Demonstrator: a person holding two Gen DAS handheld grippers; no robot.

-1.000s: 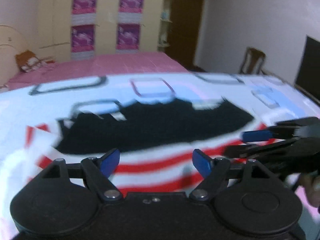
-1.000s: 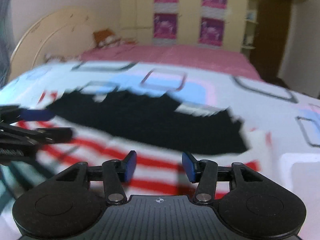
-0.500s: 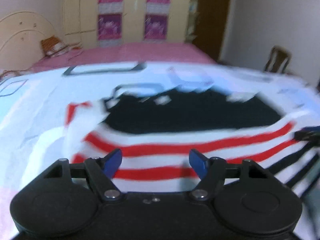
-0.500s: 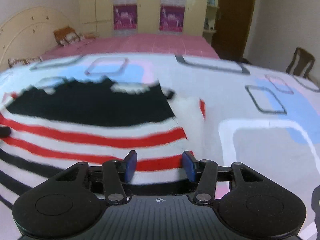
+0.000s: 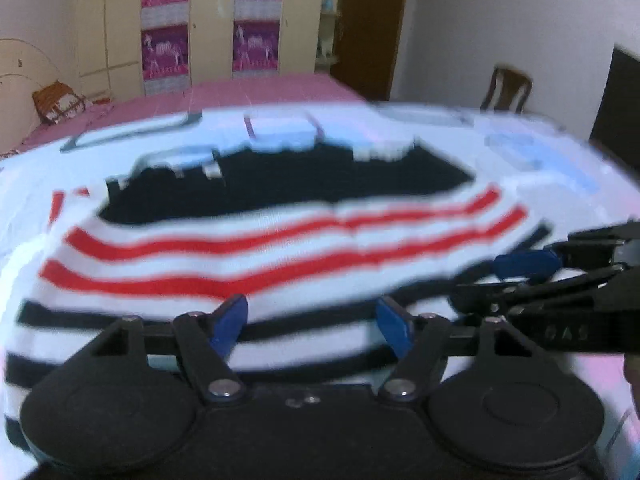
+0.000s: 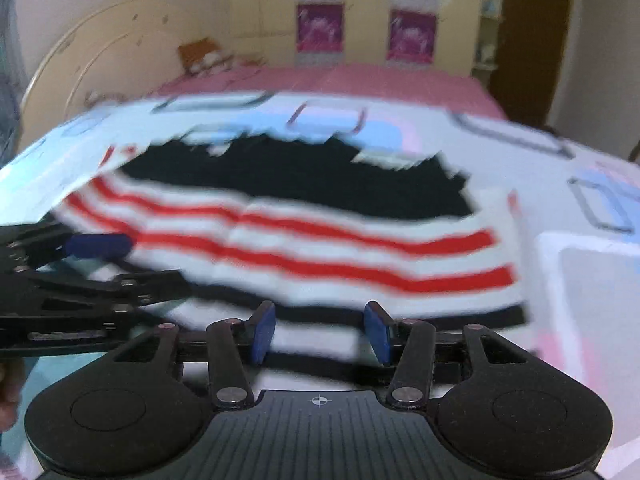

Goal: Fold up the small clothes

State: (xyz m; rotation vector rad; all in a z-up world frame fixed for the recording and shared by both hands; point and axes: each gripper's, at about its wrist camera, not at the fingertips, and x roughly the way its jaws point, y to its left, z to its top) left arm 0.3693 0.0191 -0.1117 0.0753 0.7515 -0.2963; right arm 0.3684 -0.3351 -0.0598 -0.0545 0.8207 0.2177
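Observation:
A small striped garment lies spread on the bed, with a black top part, red stripes on white, then black stripes nearest me. It also shows in the right wrist view. My left gripper is open and empty, low over the garment's near black-striped edge. My right gripper is open and empty over the same near edge. Each gripper shows side-on in the other's view, the right one at the right, the left one at the left. The frames are blurred.
The garment rests on a white bedsheet with blue and pink rectangles. Behind it is a pink bedspread, a wardrobe with purple posters, a brown door and a wooden chair.
Both grippers swung outwards half a second ago and have come back towards each other, now side by side near the garment's near edge. Both stayed open.

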